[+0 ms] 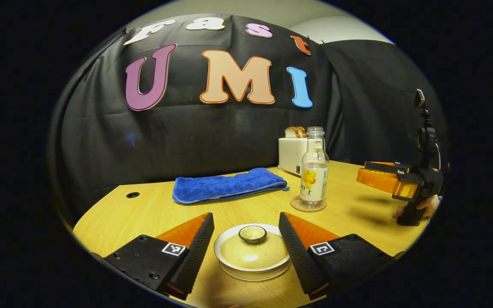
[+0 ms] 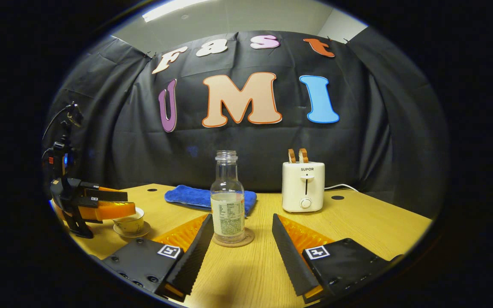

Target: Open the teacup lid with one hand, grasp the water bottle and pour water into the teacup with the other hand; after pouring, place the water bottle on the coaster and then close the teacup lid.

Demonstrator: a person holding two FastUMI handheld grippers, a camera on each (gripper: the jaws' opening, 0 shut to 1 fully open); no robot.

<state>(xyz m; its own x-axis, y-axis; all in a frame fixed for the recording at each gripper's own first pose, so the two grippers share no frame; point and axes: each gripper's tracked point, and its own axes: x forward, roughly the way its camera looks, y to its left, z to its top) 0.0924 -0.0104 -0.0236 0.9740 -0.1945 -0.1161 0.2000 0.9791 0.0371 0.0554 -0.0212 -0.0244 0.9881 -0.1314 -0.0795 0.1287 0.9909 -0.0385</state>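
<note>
— The left gripper (image 1: 246, 244) hangs spread wide over the cup (image 1: 252, 252), lid (image 1: 252, 234) on. Come straight down and pinch that small knob dead centre.

— And the right gripper (image 2: 240, 239)?

— Gaping too, holding nothing, facing the bottle (image 2: 227, 201): clear, uncapped, partly full, upright on its coaster (image 2: 233, 240).

Your left gripper (image 2: 114, 205) hides the teacup's (image 2: 129, 223) lid and rim in the right gripper view. Beside the water bottle (image 1: 313, 171), the toaster (image 1: 291, 155) is partly covered in the left gripper view. The bottle's label print is too small to read.
</note>
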